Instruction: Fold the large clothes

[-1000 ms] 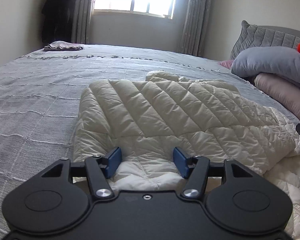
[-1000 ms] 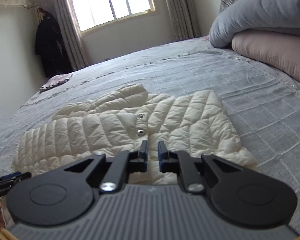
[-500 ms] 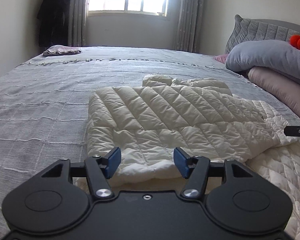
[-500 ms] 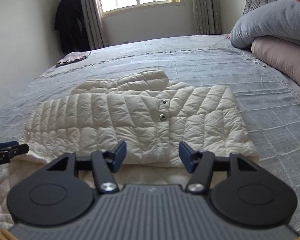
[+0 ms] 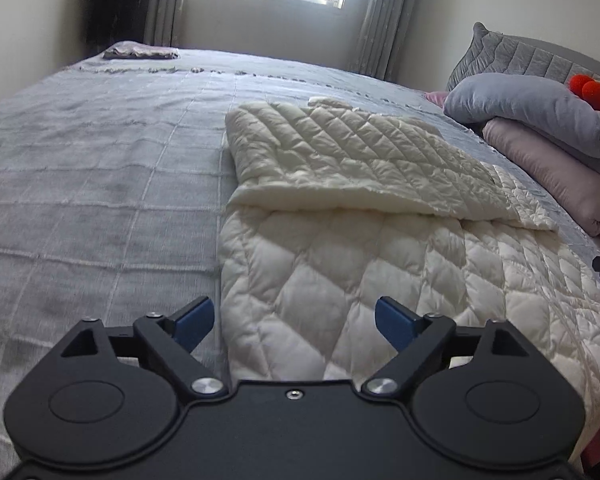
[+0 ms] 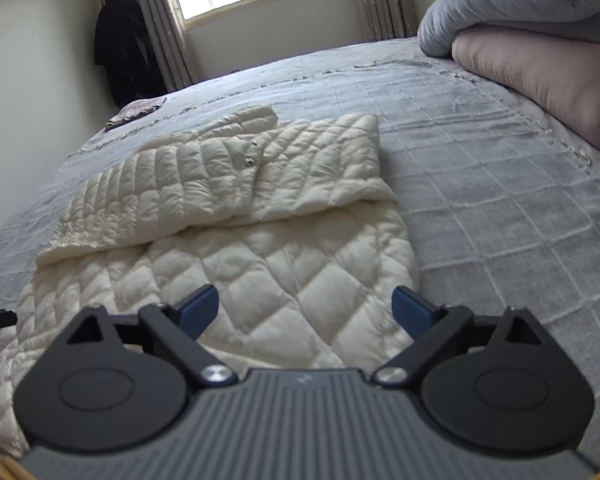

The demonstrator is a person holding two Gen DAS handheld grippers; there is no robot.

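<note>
Since earlier: both grippers drawn back from folded flap | jacket [image 5: 364, 216]: cream, quilted, centre frame on grey bed [image 5: 100, 200], far part doubled over | left gripper [image 5: 290, 320], right gripper [image 6: 305, 306]: jaws opening, empty | step: fold released | next: likely regrasp near hem for second fold

Cream jacket [image 5: 380, 264] in quilted, puffy cloth with a faint sheen, two shiny metal snaps [image 6: 252, 156] on its folded flap. Bedspread [image 5: 100, 200] is matt grey woven cloth, ribbed with raised white threads. Both hand-held grippers are matt black plastic with smooth blue pads [image 6: 198, 308] and bright metal pivot screws [image 5: 204, 385].
</note>
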